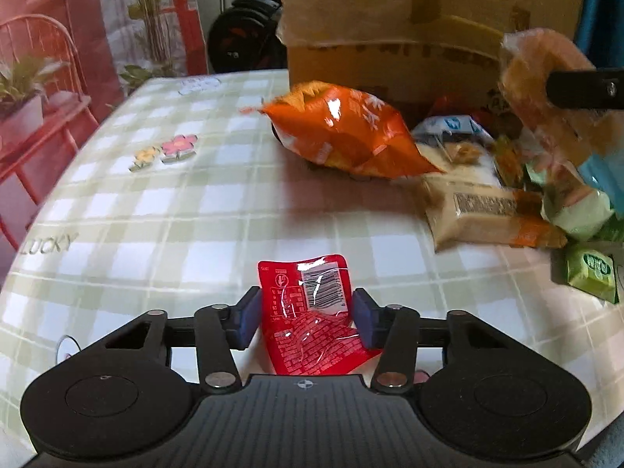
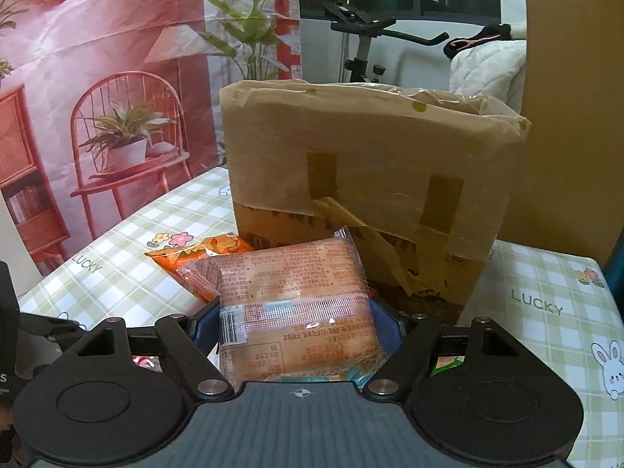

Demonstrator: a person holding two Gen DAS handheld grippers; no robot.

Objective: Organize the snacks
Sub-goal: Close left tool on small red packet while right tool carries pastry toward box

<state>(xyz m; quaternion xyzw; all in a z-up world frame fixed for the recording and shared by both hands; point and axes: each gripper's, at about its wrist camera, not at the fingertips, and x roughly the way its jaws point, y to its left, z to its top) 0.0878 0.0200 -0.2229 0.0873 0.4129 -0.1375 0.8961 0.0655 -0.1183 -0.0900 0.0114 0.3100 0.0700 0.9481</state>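
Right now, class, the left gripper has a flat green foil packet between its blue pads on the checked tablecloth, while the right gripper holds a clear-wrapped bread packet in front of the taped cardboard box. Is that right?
Not quite. The flat foil packet between the left gripper pads is red, not green, as the left wrist view shows. The rest stands: checked tablecloth, right gripper holding the clear-wrapped bread packet before the taped cardboard box.

This looks like a room in a home. A table [image 2: 546, 273] wears a green checked cloth with flowers, a bunny and the word LUCKY. A taped cardboard box [image 2: 370, 179] stands on it. Behind the box is an exercise bike [image 2: 362, 35]. Left of the box hangs a pink printed backdrop [image 2: 109, 78] showing a chair and plants. Snack bags [image 1: 487, 202] lie in front of the box.
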